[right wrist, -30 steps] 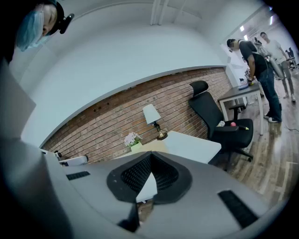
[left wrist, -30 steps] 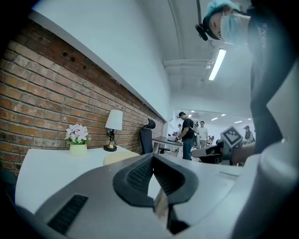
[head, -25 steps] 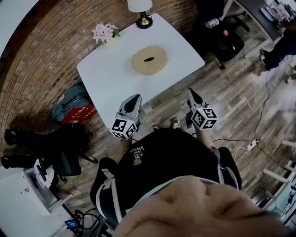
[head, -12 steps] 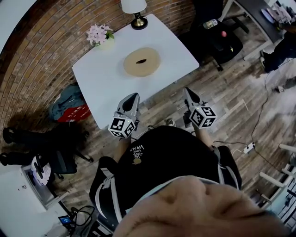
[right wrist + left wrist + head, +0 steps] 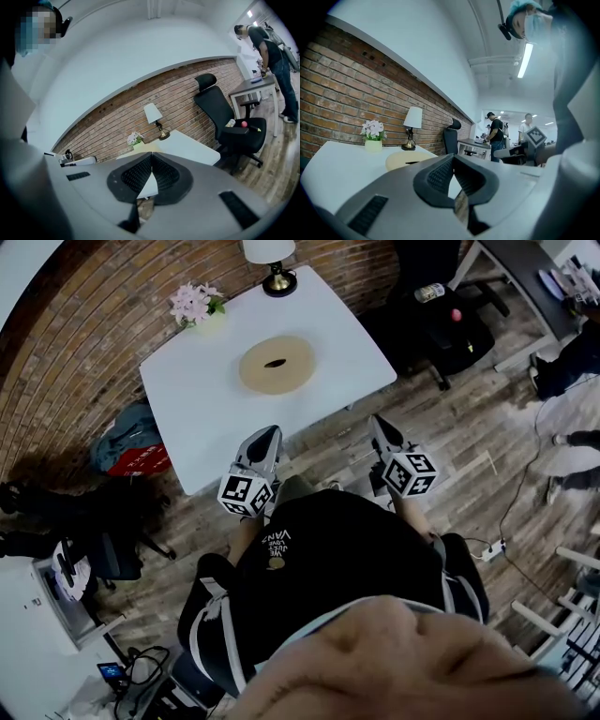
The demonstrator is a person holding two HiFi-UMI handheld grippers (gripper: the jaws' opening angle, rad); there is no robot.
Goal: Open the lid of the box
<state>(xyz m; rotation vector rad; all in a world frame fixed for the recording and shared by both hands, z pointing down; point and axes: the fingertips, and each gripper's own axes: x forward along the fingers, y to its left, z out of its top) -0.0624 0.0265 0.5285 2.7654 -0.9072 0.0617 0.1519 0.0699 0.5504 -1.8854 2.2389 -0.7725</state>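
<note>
Toward the far middle of the white worktop [image 5: 202,413] sits the box [image 5: 275,365], low, round and tan. Its lid is on, and a dark slot [image 5: 275,363] at the centre is probably there as a hold for lifting it. It stands alone in open space, well apart from the flower pot [image 5: 192,306] at the far left corner and the lamp [image 5: 272,263] at the far edge, so I judge it easy to come at from the near side.

Neither tool is near the box. The left gripper [image 5: 269,435] is held close in front of the person's body and points at the worktop. Its tip overlaps the near edge in the head view, though how high it rides above that edge I cannot tell. The right gripper [image 5: 377,423] is level with it, over the wood floor [image 5: 441,437] to the right of the worktop's near corner. Each has its fingers pressed together with nothing between them. That suits carrying the tools while walking up to the worktop, not a grasp.

Opening the lid looks not yet begun. One pair of fingers would likely have to part to take the rim or the slot, while the other could steady the base.

An office chair [image 5: 450,320] stands far right, clear of the path.
</note>
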